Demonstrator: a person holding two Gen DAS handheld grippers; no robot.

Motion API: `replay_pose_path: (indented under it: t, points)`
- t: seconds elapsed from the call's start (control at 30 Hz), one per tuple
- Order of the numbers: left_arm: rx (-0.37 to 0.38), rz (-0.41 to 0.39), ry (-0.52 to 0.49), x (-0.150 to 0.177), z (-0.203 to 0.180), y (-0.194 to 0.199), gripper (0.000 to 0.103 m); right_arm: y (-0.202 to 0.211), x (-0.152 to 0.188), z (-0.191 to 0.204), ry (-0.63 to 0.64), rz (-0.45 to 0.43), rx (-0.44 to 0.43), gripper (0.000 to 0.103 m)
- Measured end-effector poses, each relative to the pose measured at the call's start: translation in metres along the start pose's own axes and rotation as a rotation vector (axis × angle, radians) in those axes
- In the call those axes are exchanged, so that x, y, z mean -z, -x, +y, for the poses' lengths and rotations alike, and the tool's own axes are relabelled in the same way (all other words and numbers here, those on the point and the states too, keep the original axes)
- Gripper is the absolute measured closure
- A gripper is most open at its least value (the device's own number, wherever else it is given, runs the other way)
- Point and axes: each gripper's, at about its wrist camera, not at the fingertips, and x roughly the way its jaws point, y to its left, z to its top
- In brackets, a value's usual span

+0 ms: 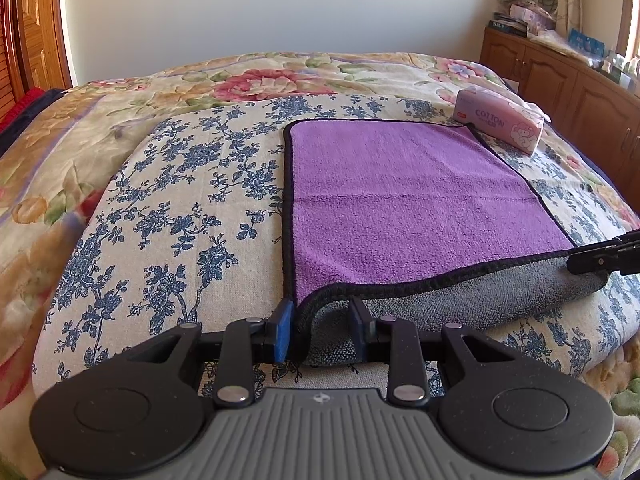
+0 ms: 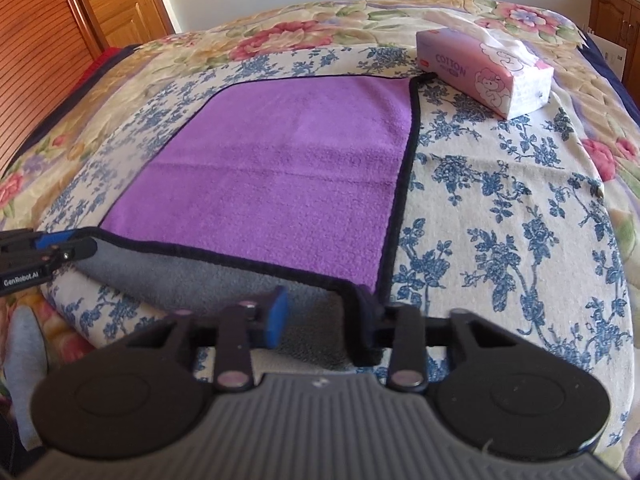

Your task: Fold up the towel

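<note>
Purple towel (image 1: 416, 200) flat on blue-floral cloth (image 1: 180, 208) over flowered quilt (image 1: 120, 100), near corners lifted grey, left gripper (image 1: 320, 328) pinching one corner, right gripper (image 2: 320, 320) around the other, grip uncertain, tissue pack (image 2: 488, 72) beyond, white wall (image 1: 260, 8), wooden cabinet (image 1: 568, 84).

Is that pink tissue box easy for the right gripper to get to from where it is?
Probably not right away: the right gripper is at the towel's near right corner, while the tissue box sits past the far corner. Nothing blocks the bedspread between them, but it looks a long stretch.
</note>
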Motion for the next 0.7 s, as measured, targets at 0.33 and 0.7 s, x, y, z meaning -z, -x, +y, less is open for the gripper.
replay_pose_path:
  t: [0.33,0.7]
  points:
    - [0.015,-0.013,0.002,0.000,0.000,0.003,0.093,0.001,0.002,0.002,0.030,0.010,-0.001,0.092]
    - [0.033,-0.046,0.003,-0.004,-0.001,0.010,0.097,0.008,0.000,0.005,0.050,-0.026,0.001,0.099]
